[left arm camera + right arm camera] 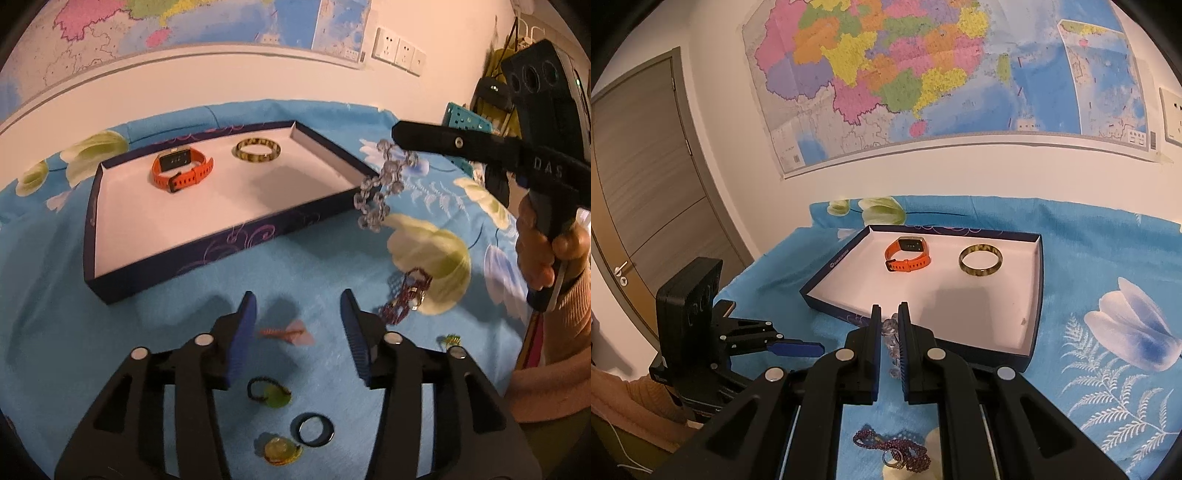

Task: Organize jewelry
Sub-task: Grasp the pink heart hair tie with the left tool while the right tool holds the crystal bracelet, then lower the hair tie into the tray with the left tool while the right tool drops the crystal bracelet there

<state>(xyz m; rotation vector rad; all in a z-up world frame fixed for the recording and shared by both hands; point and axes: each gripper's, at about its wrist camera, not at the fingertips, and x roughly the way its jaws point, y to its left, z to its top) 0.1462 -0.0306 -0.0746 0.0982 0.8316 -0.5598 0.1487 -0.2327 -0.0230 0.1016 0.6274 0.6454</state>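
A shallow dark blue tray [221,242] [827,271] with a white floor lies on the blue flowered cloth. Inside it are an orange watch [181,168] [908,253] and a yellow-brown bangle [258,150] [980,261]. My right gripper [889,308] [400,134] is shut on a clear crystal bead bracelet [382,184] [892,332], which dangles in the air just outside the tray's near right corner. My left gripper [298,295] is open above the cloth in front of the tray, with nothing between its fingers. A small pink-orange piece [286,332] lies on the cloth below it.
Loose on the cloth are a dark red bead necklace [404,295] [897,450], a black hair tie with a green bead [267,393], a black ring [316,430], a yellow pendant [282,448] and a small green-yellow piece [450,339]. A person's hand [543,254] holds the right gripper. A wall map hangs behind.
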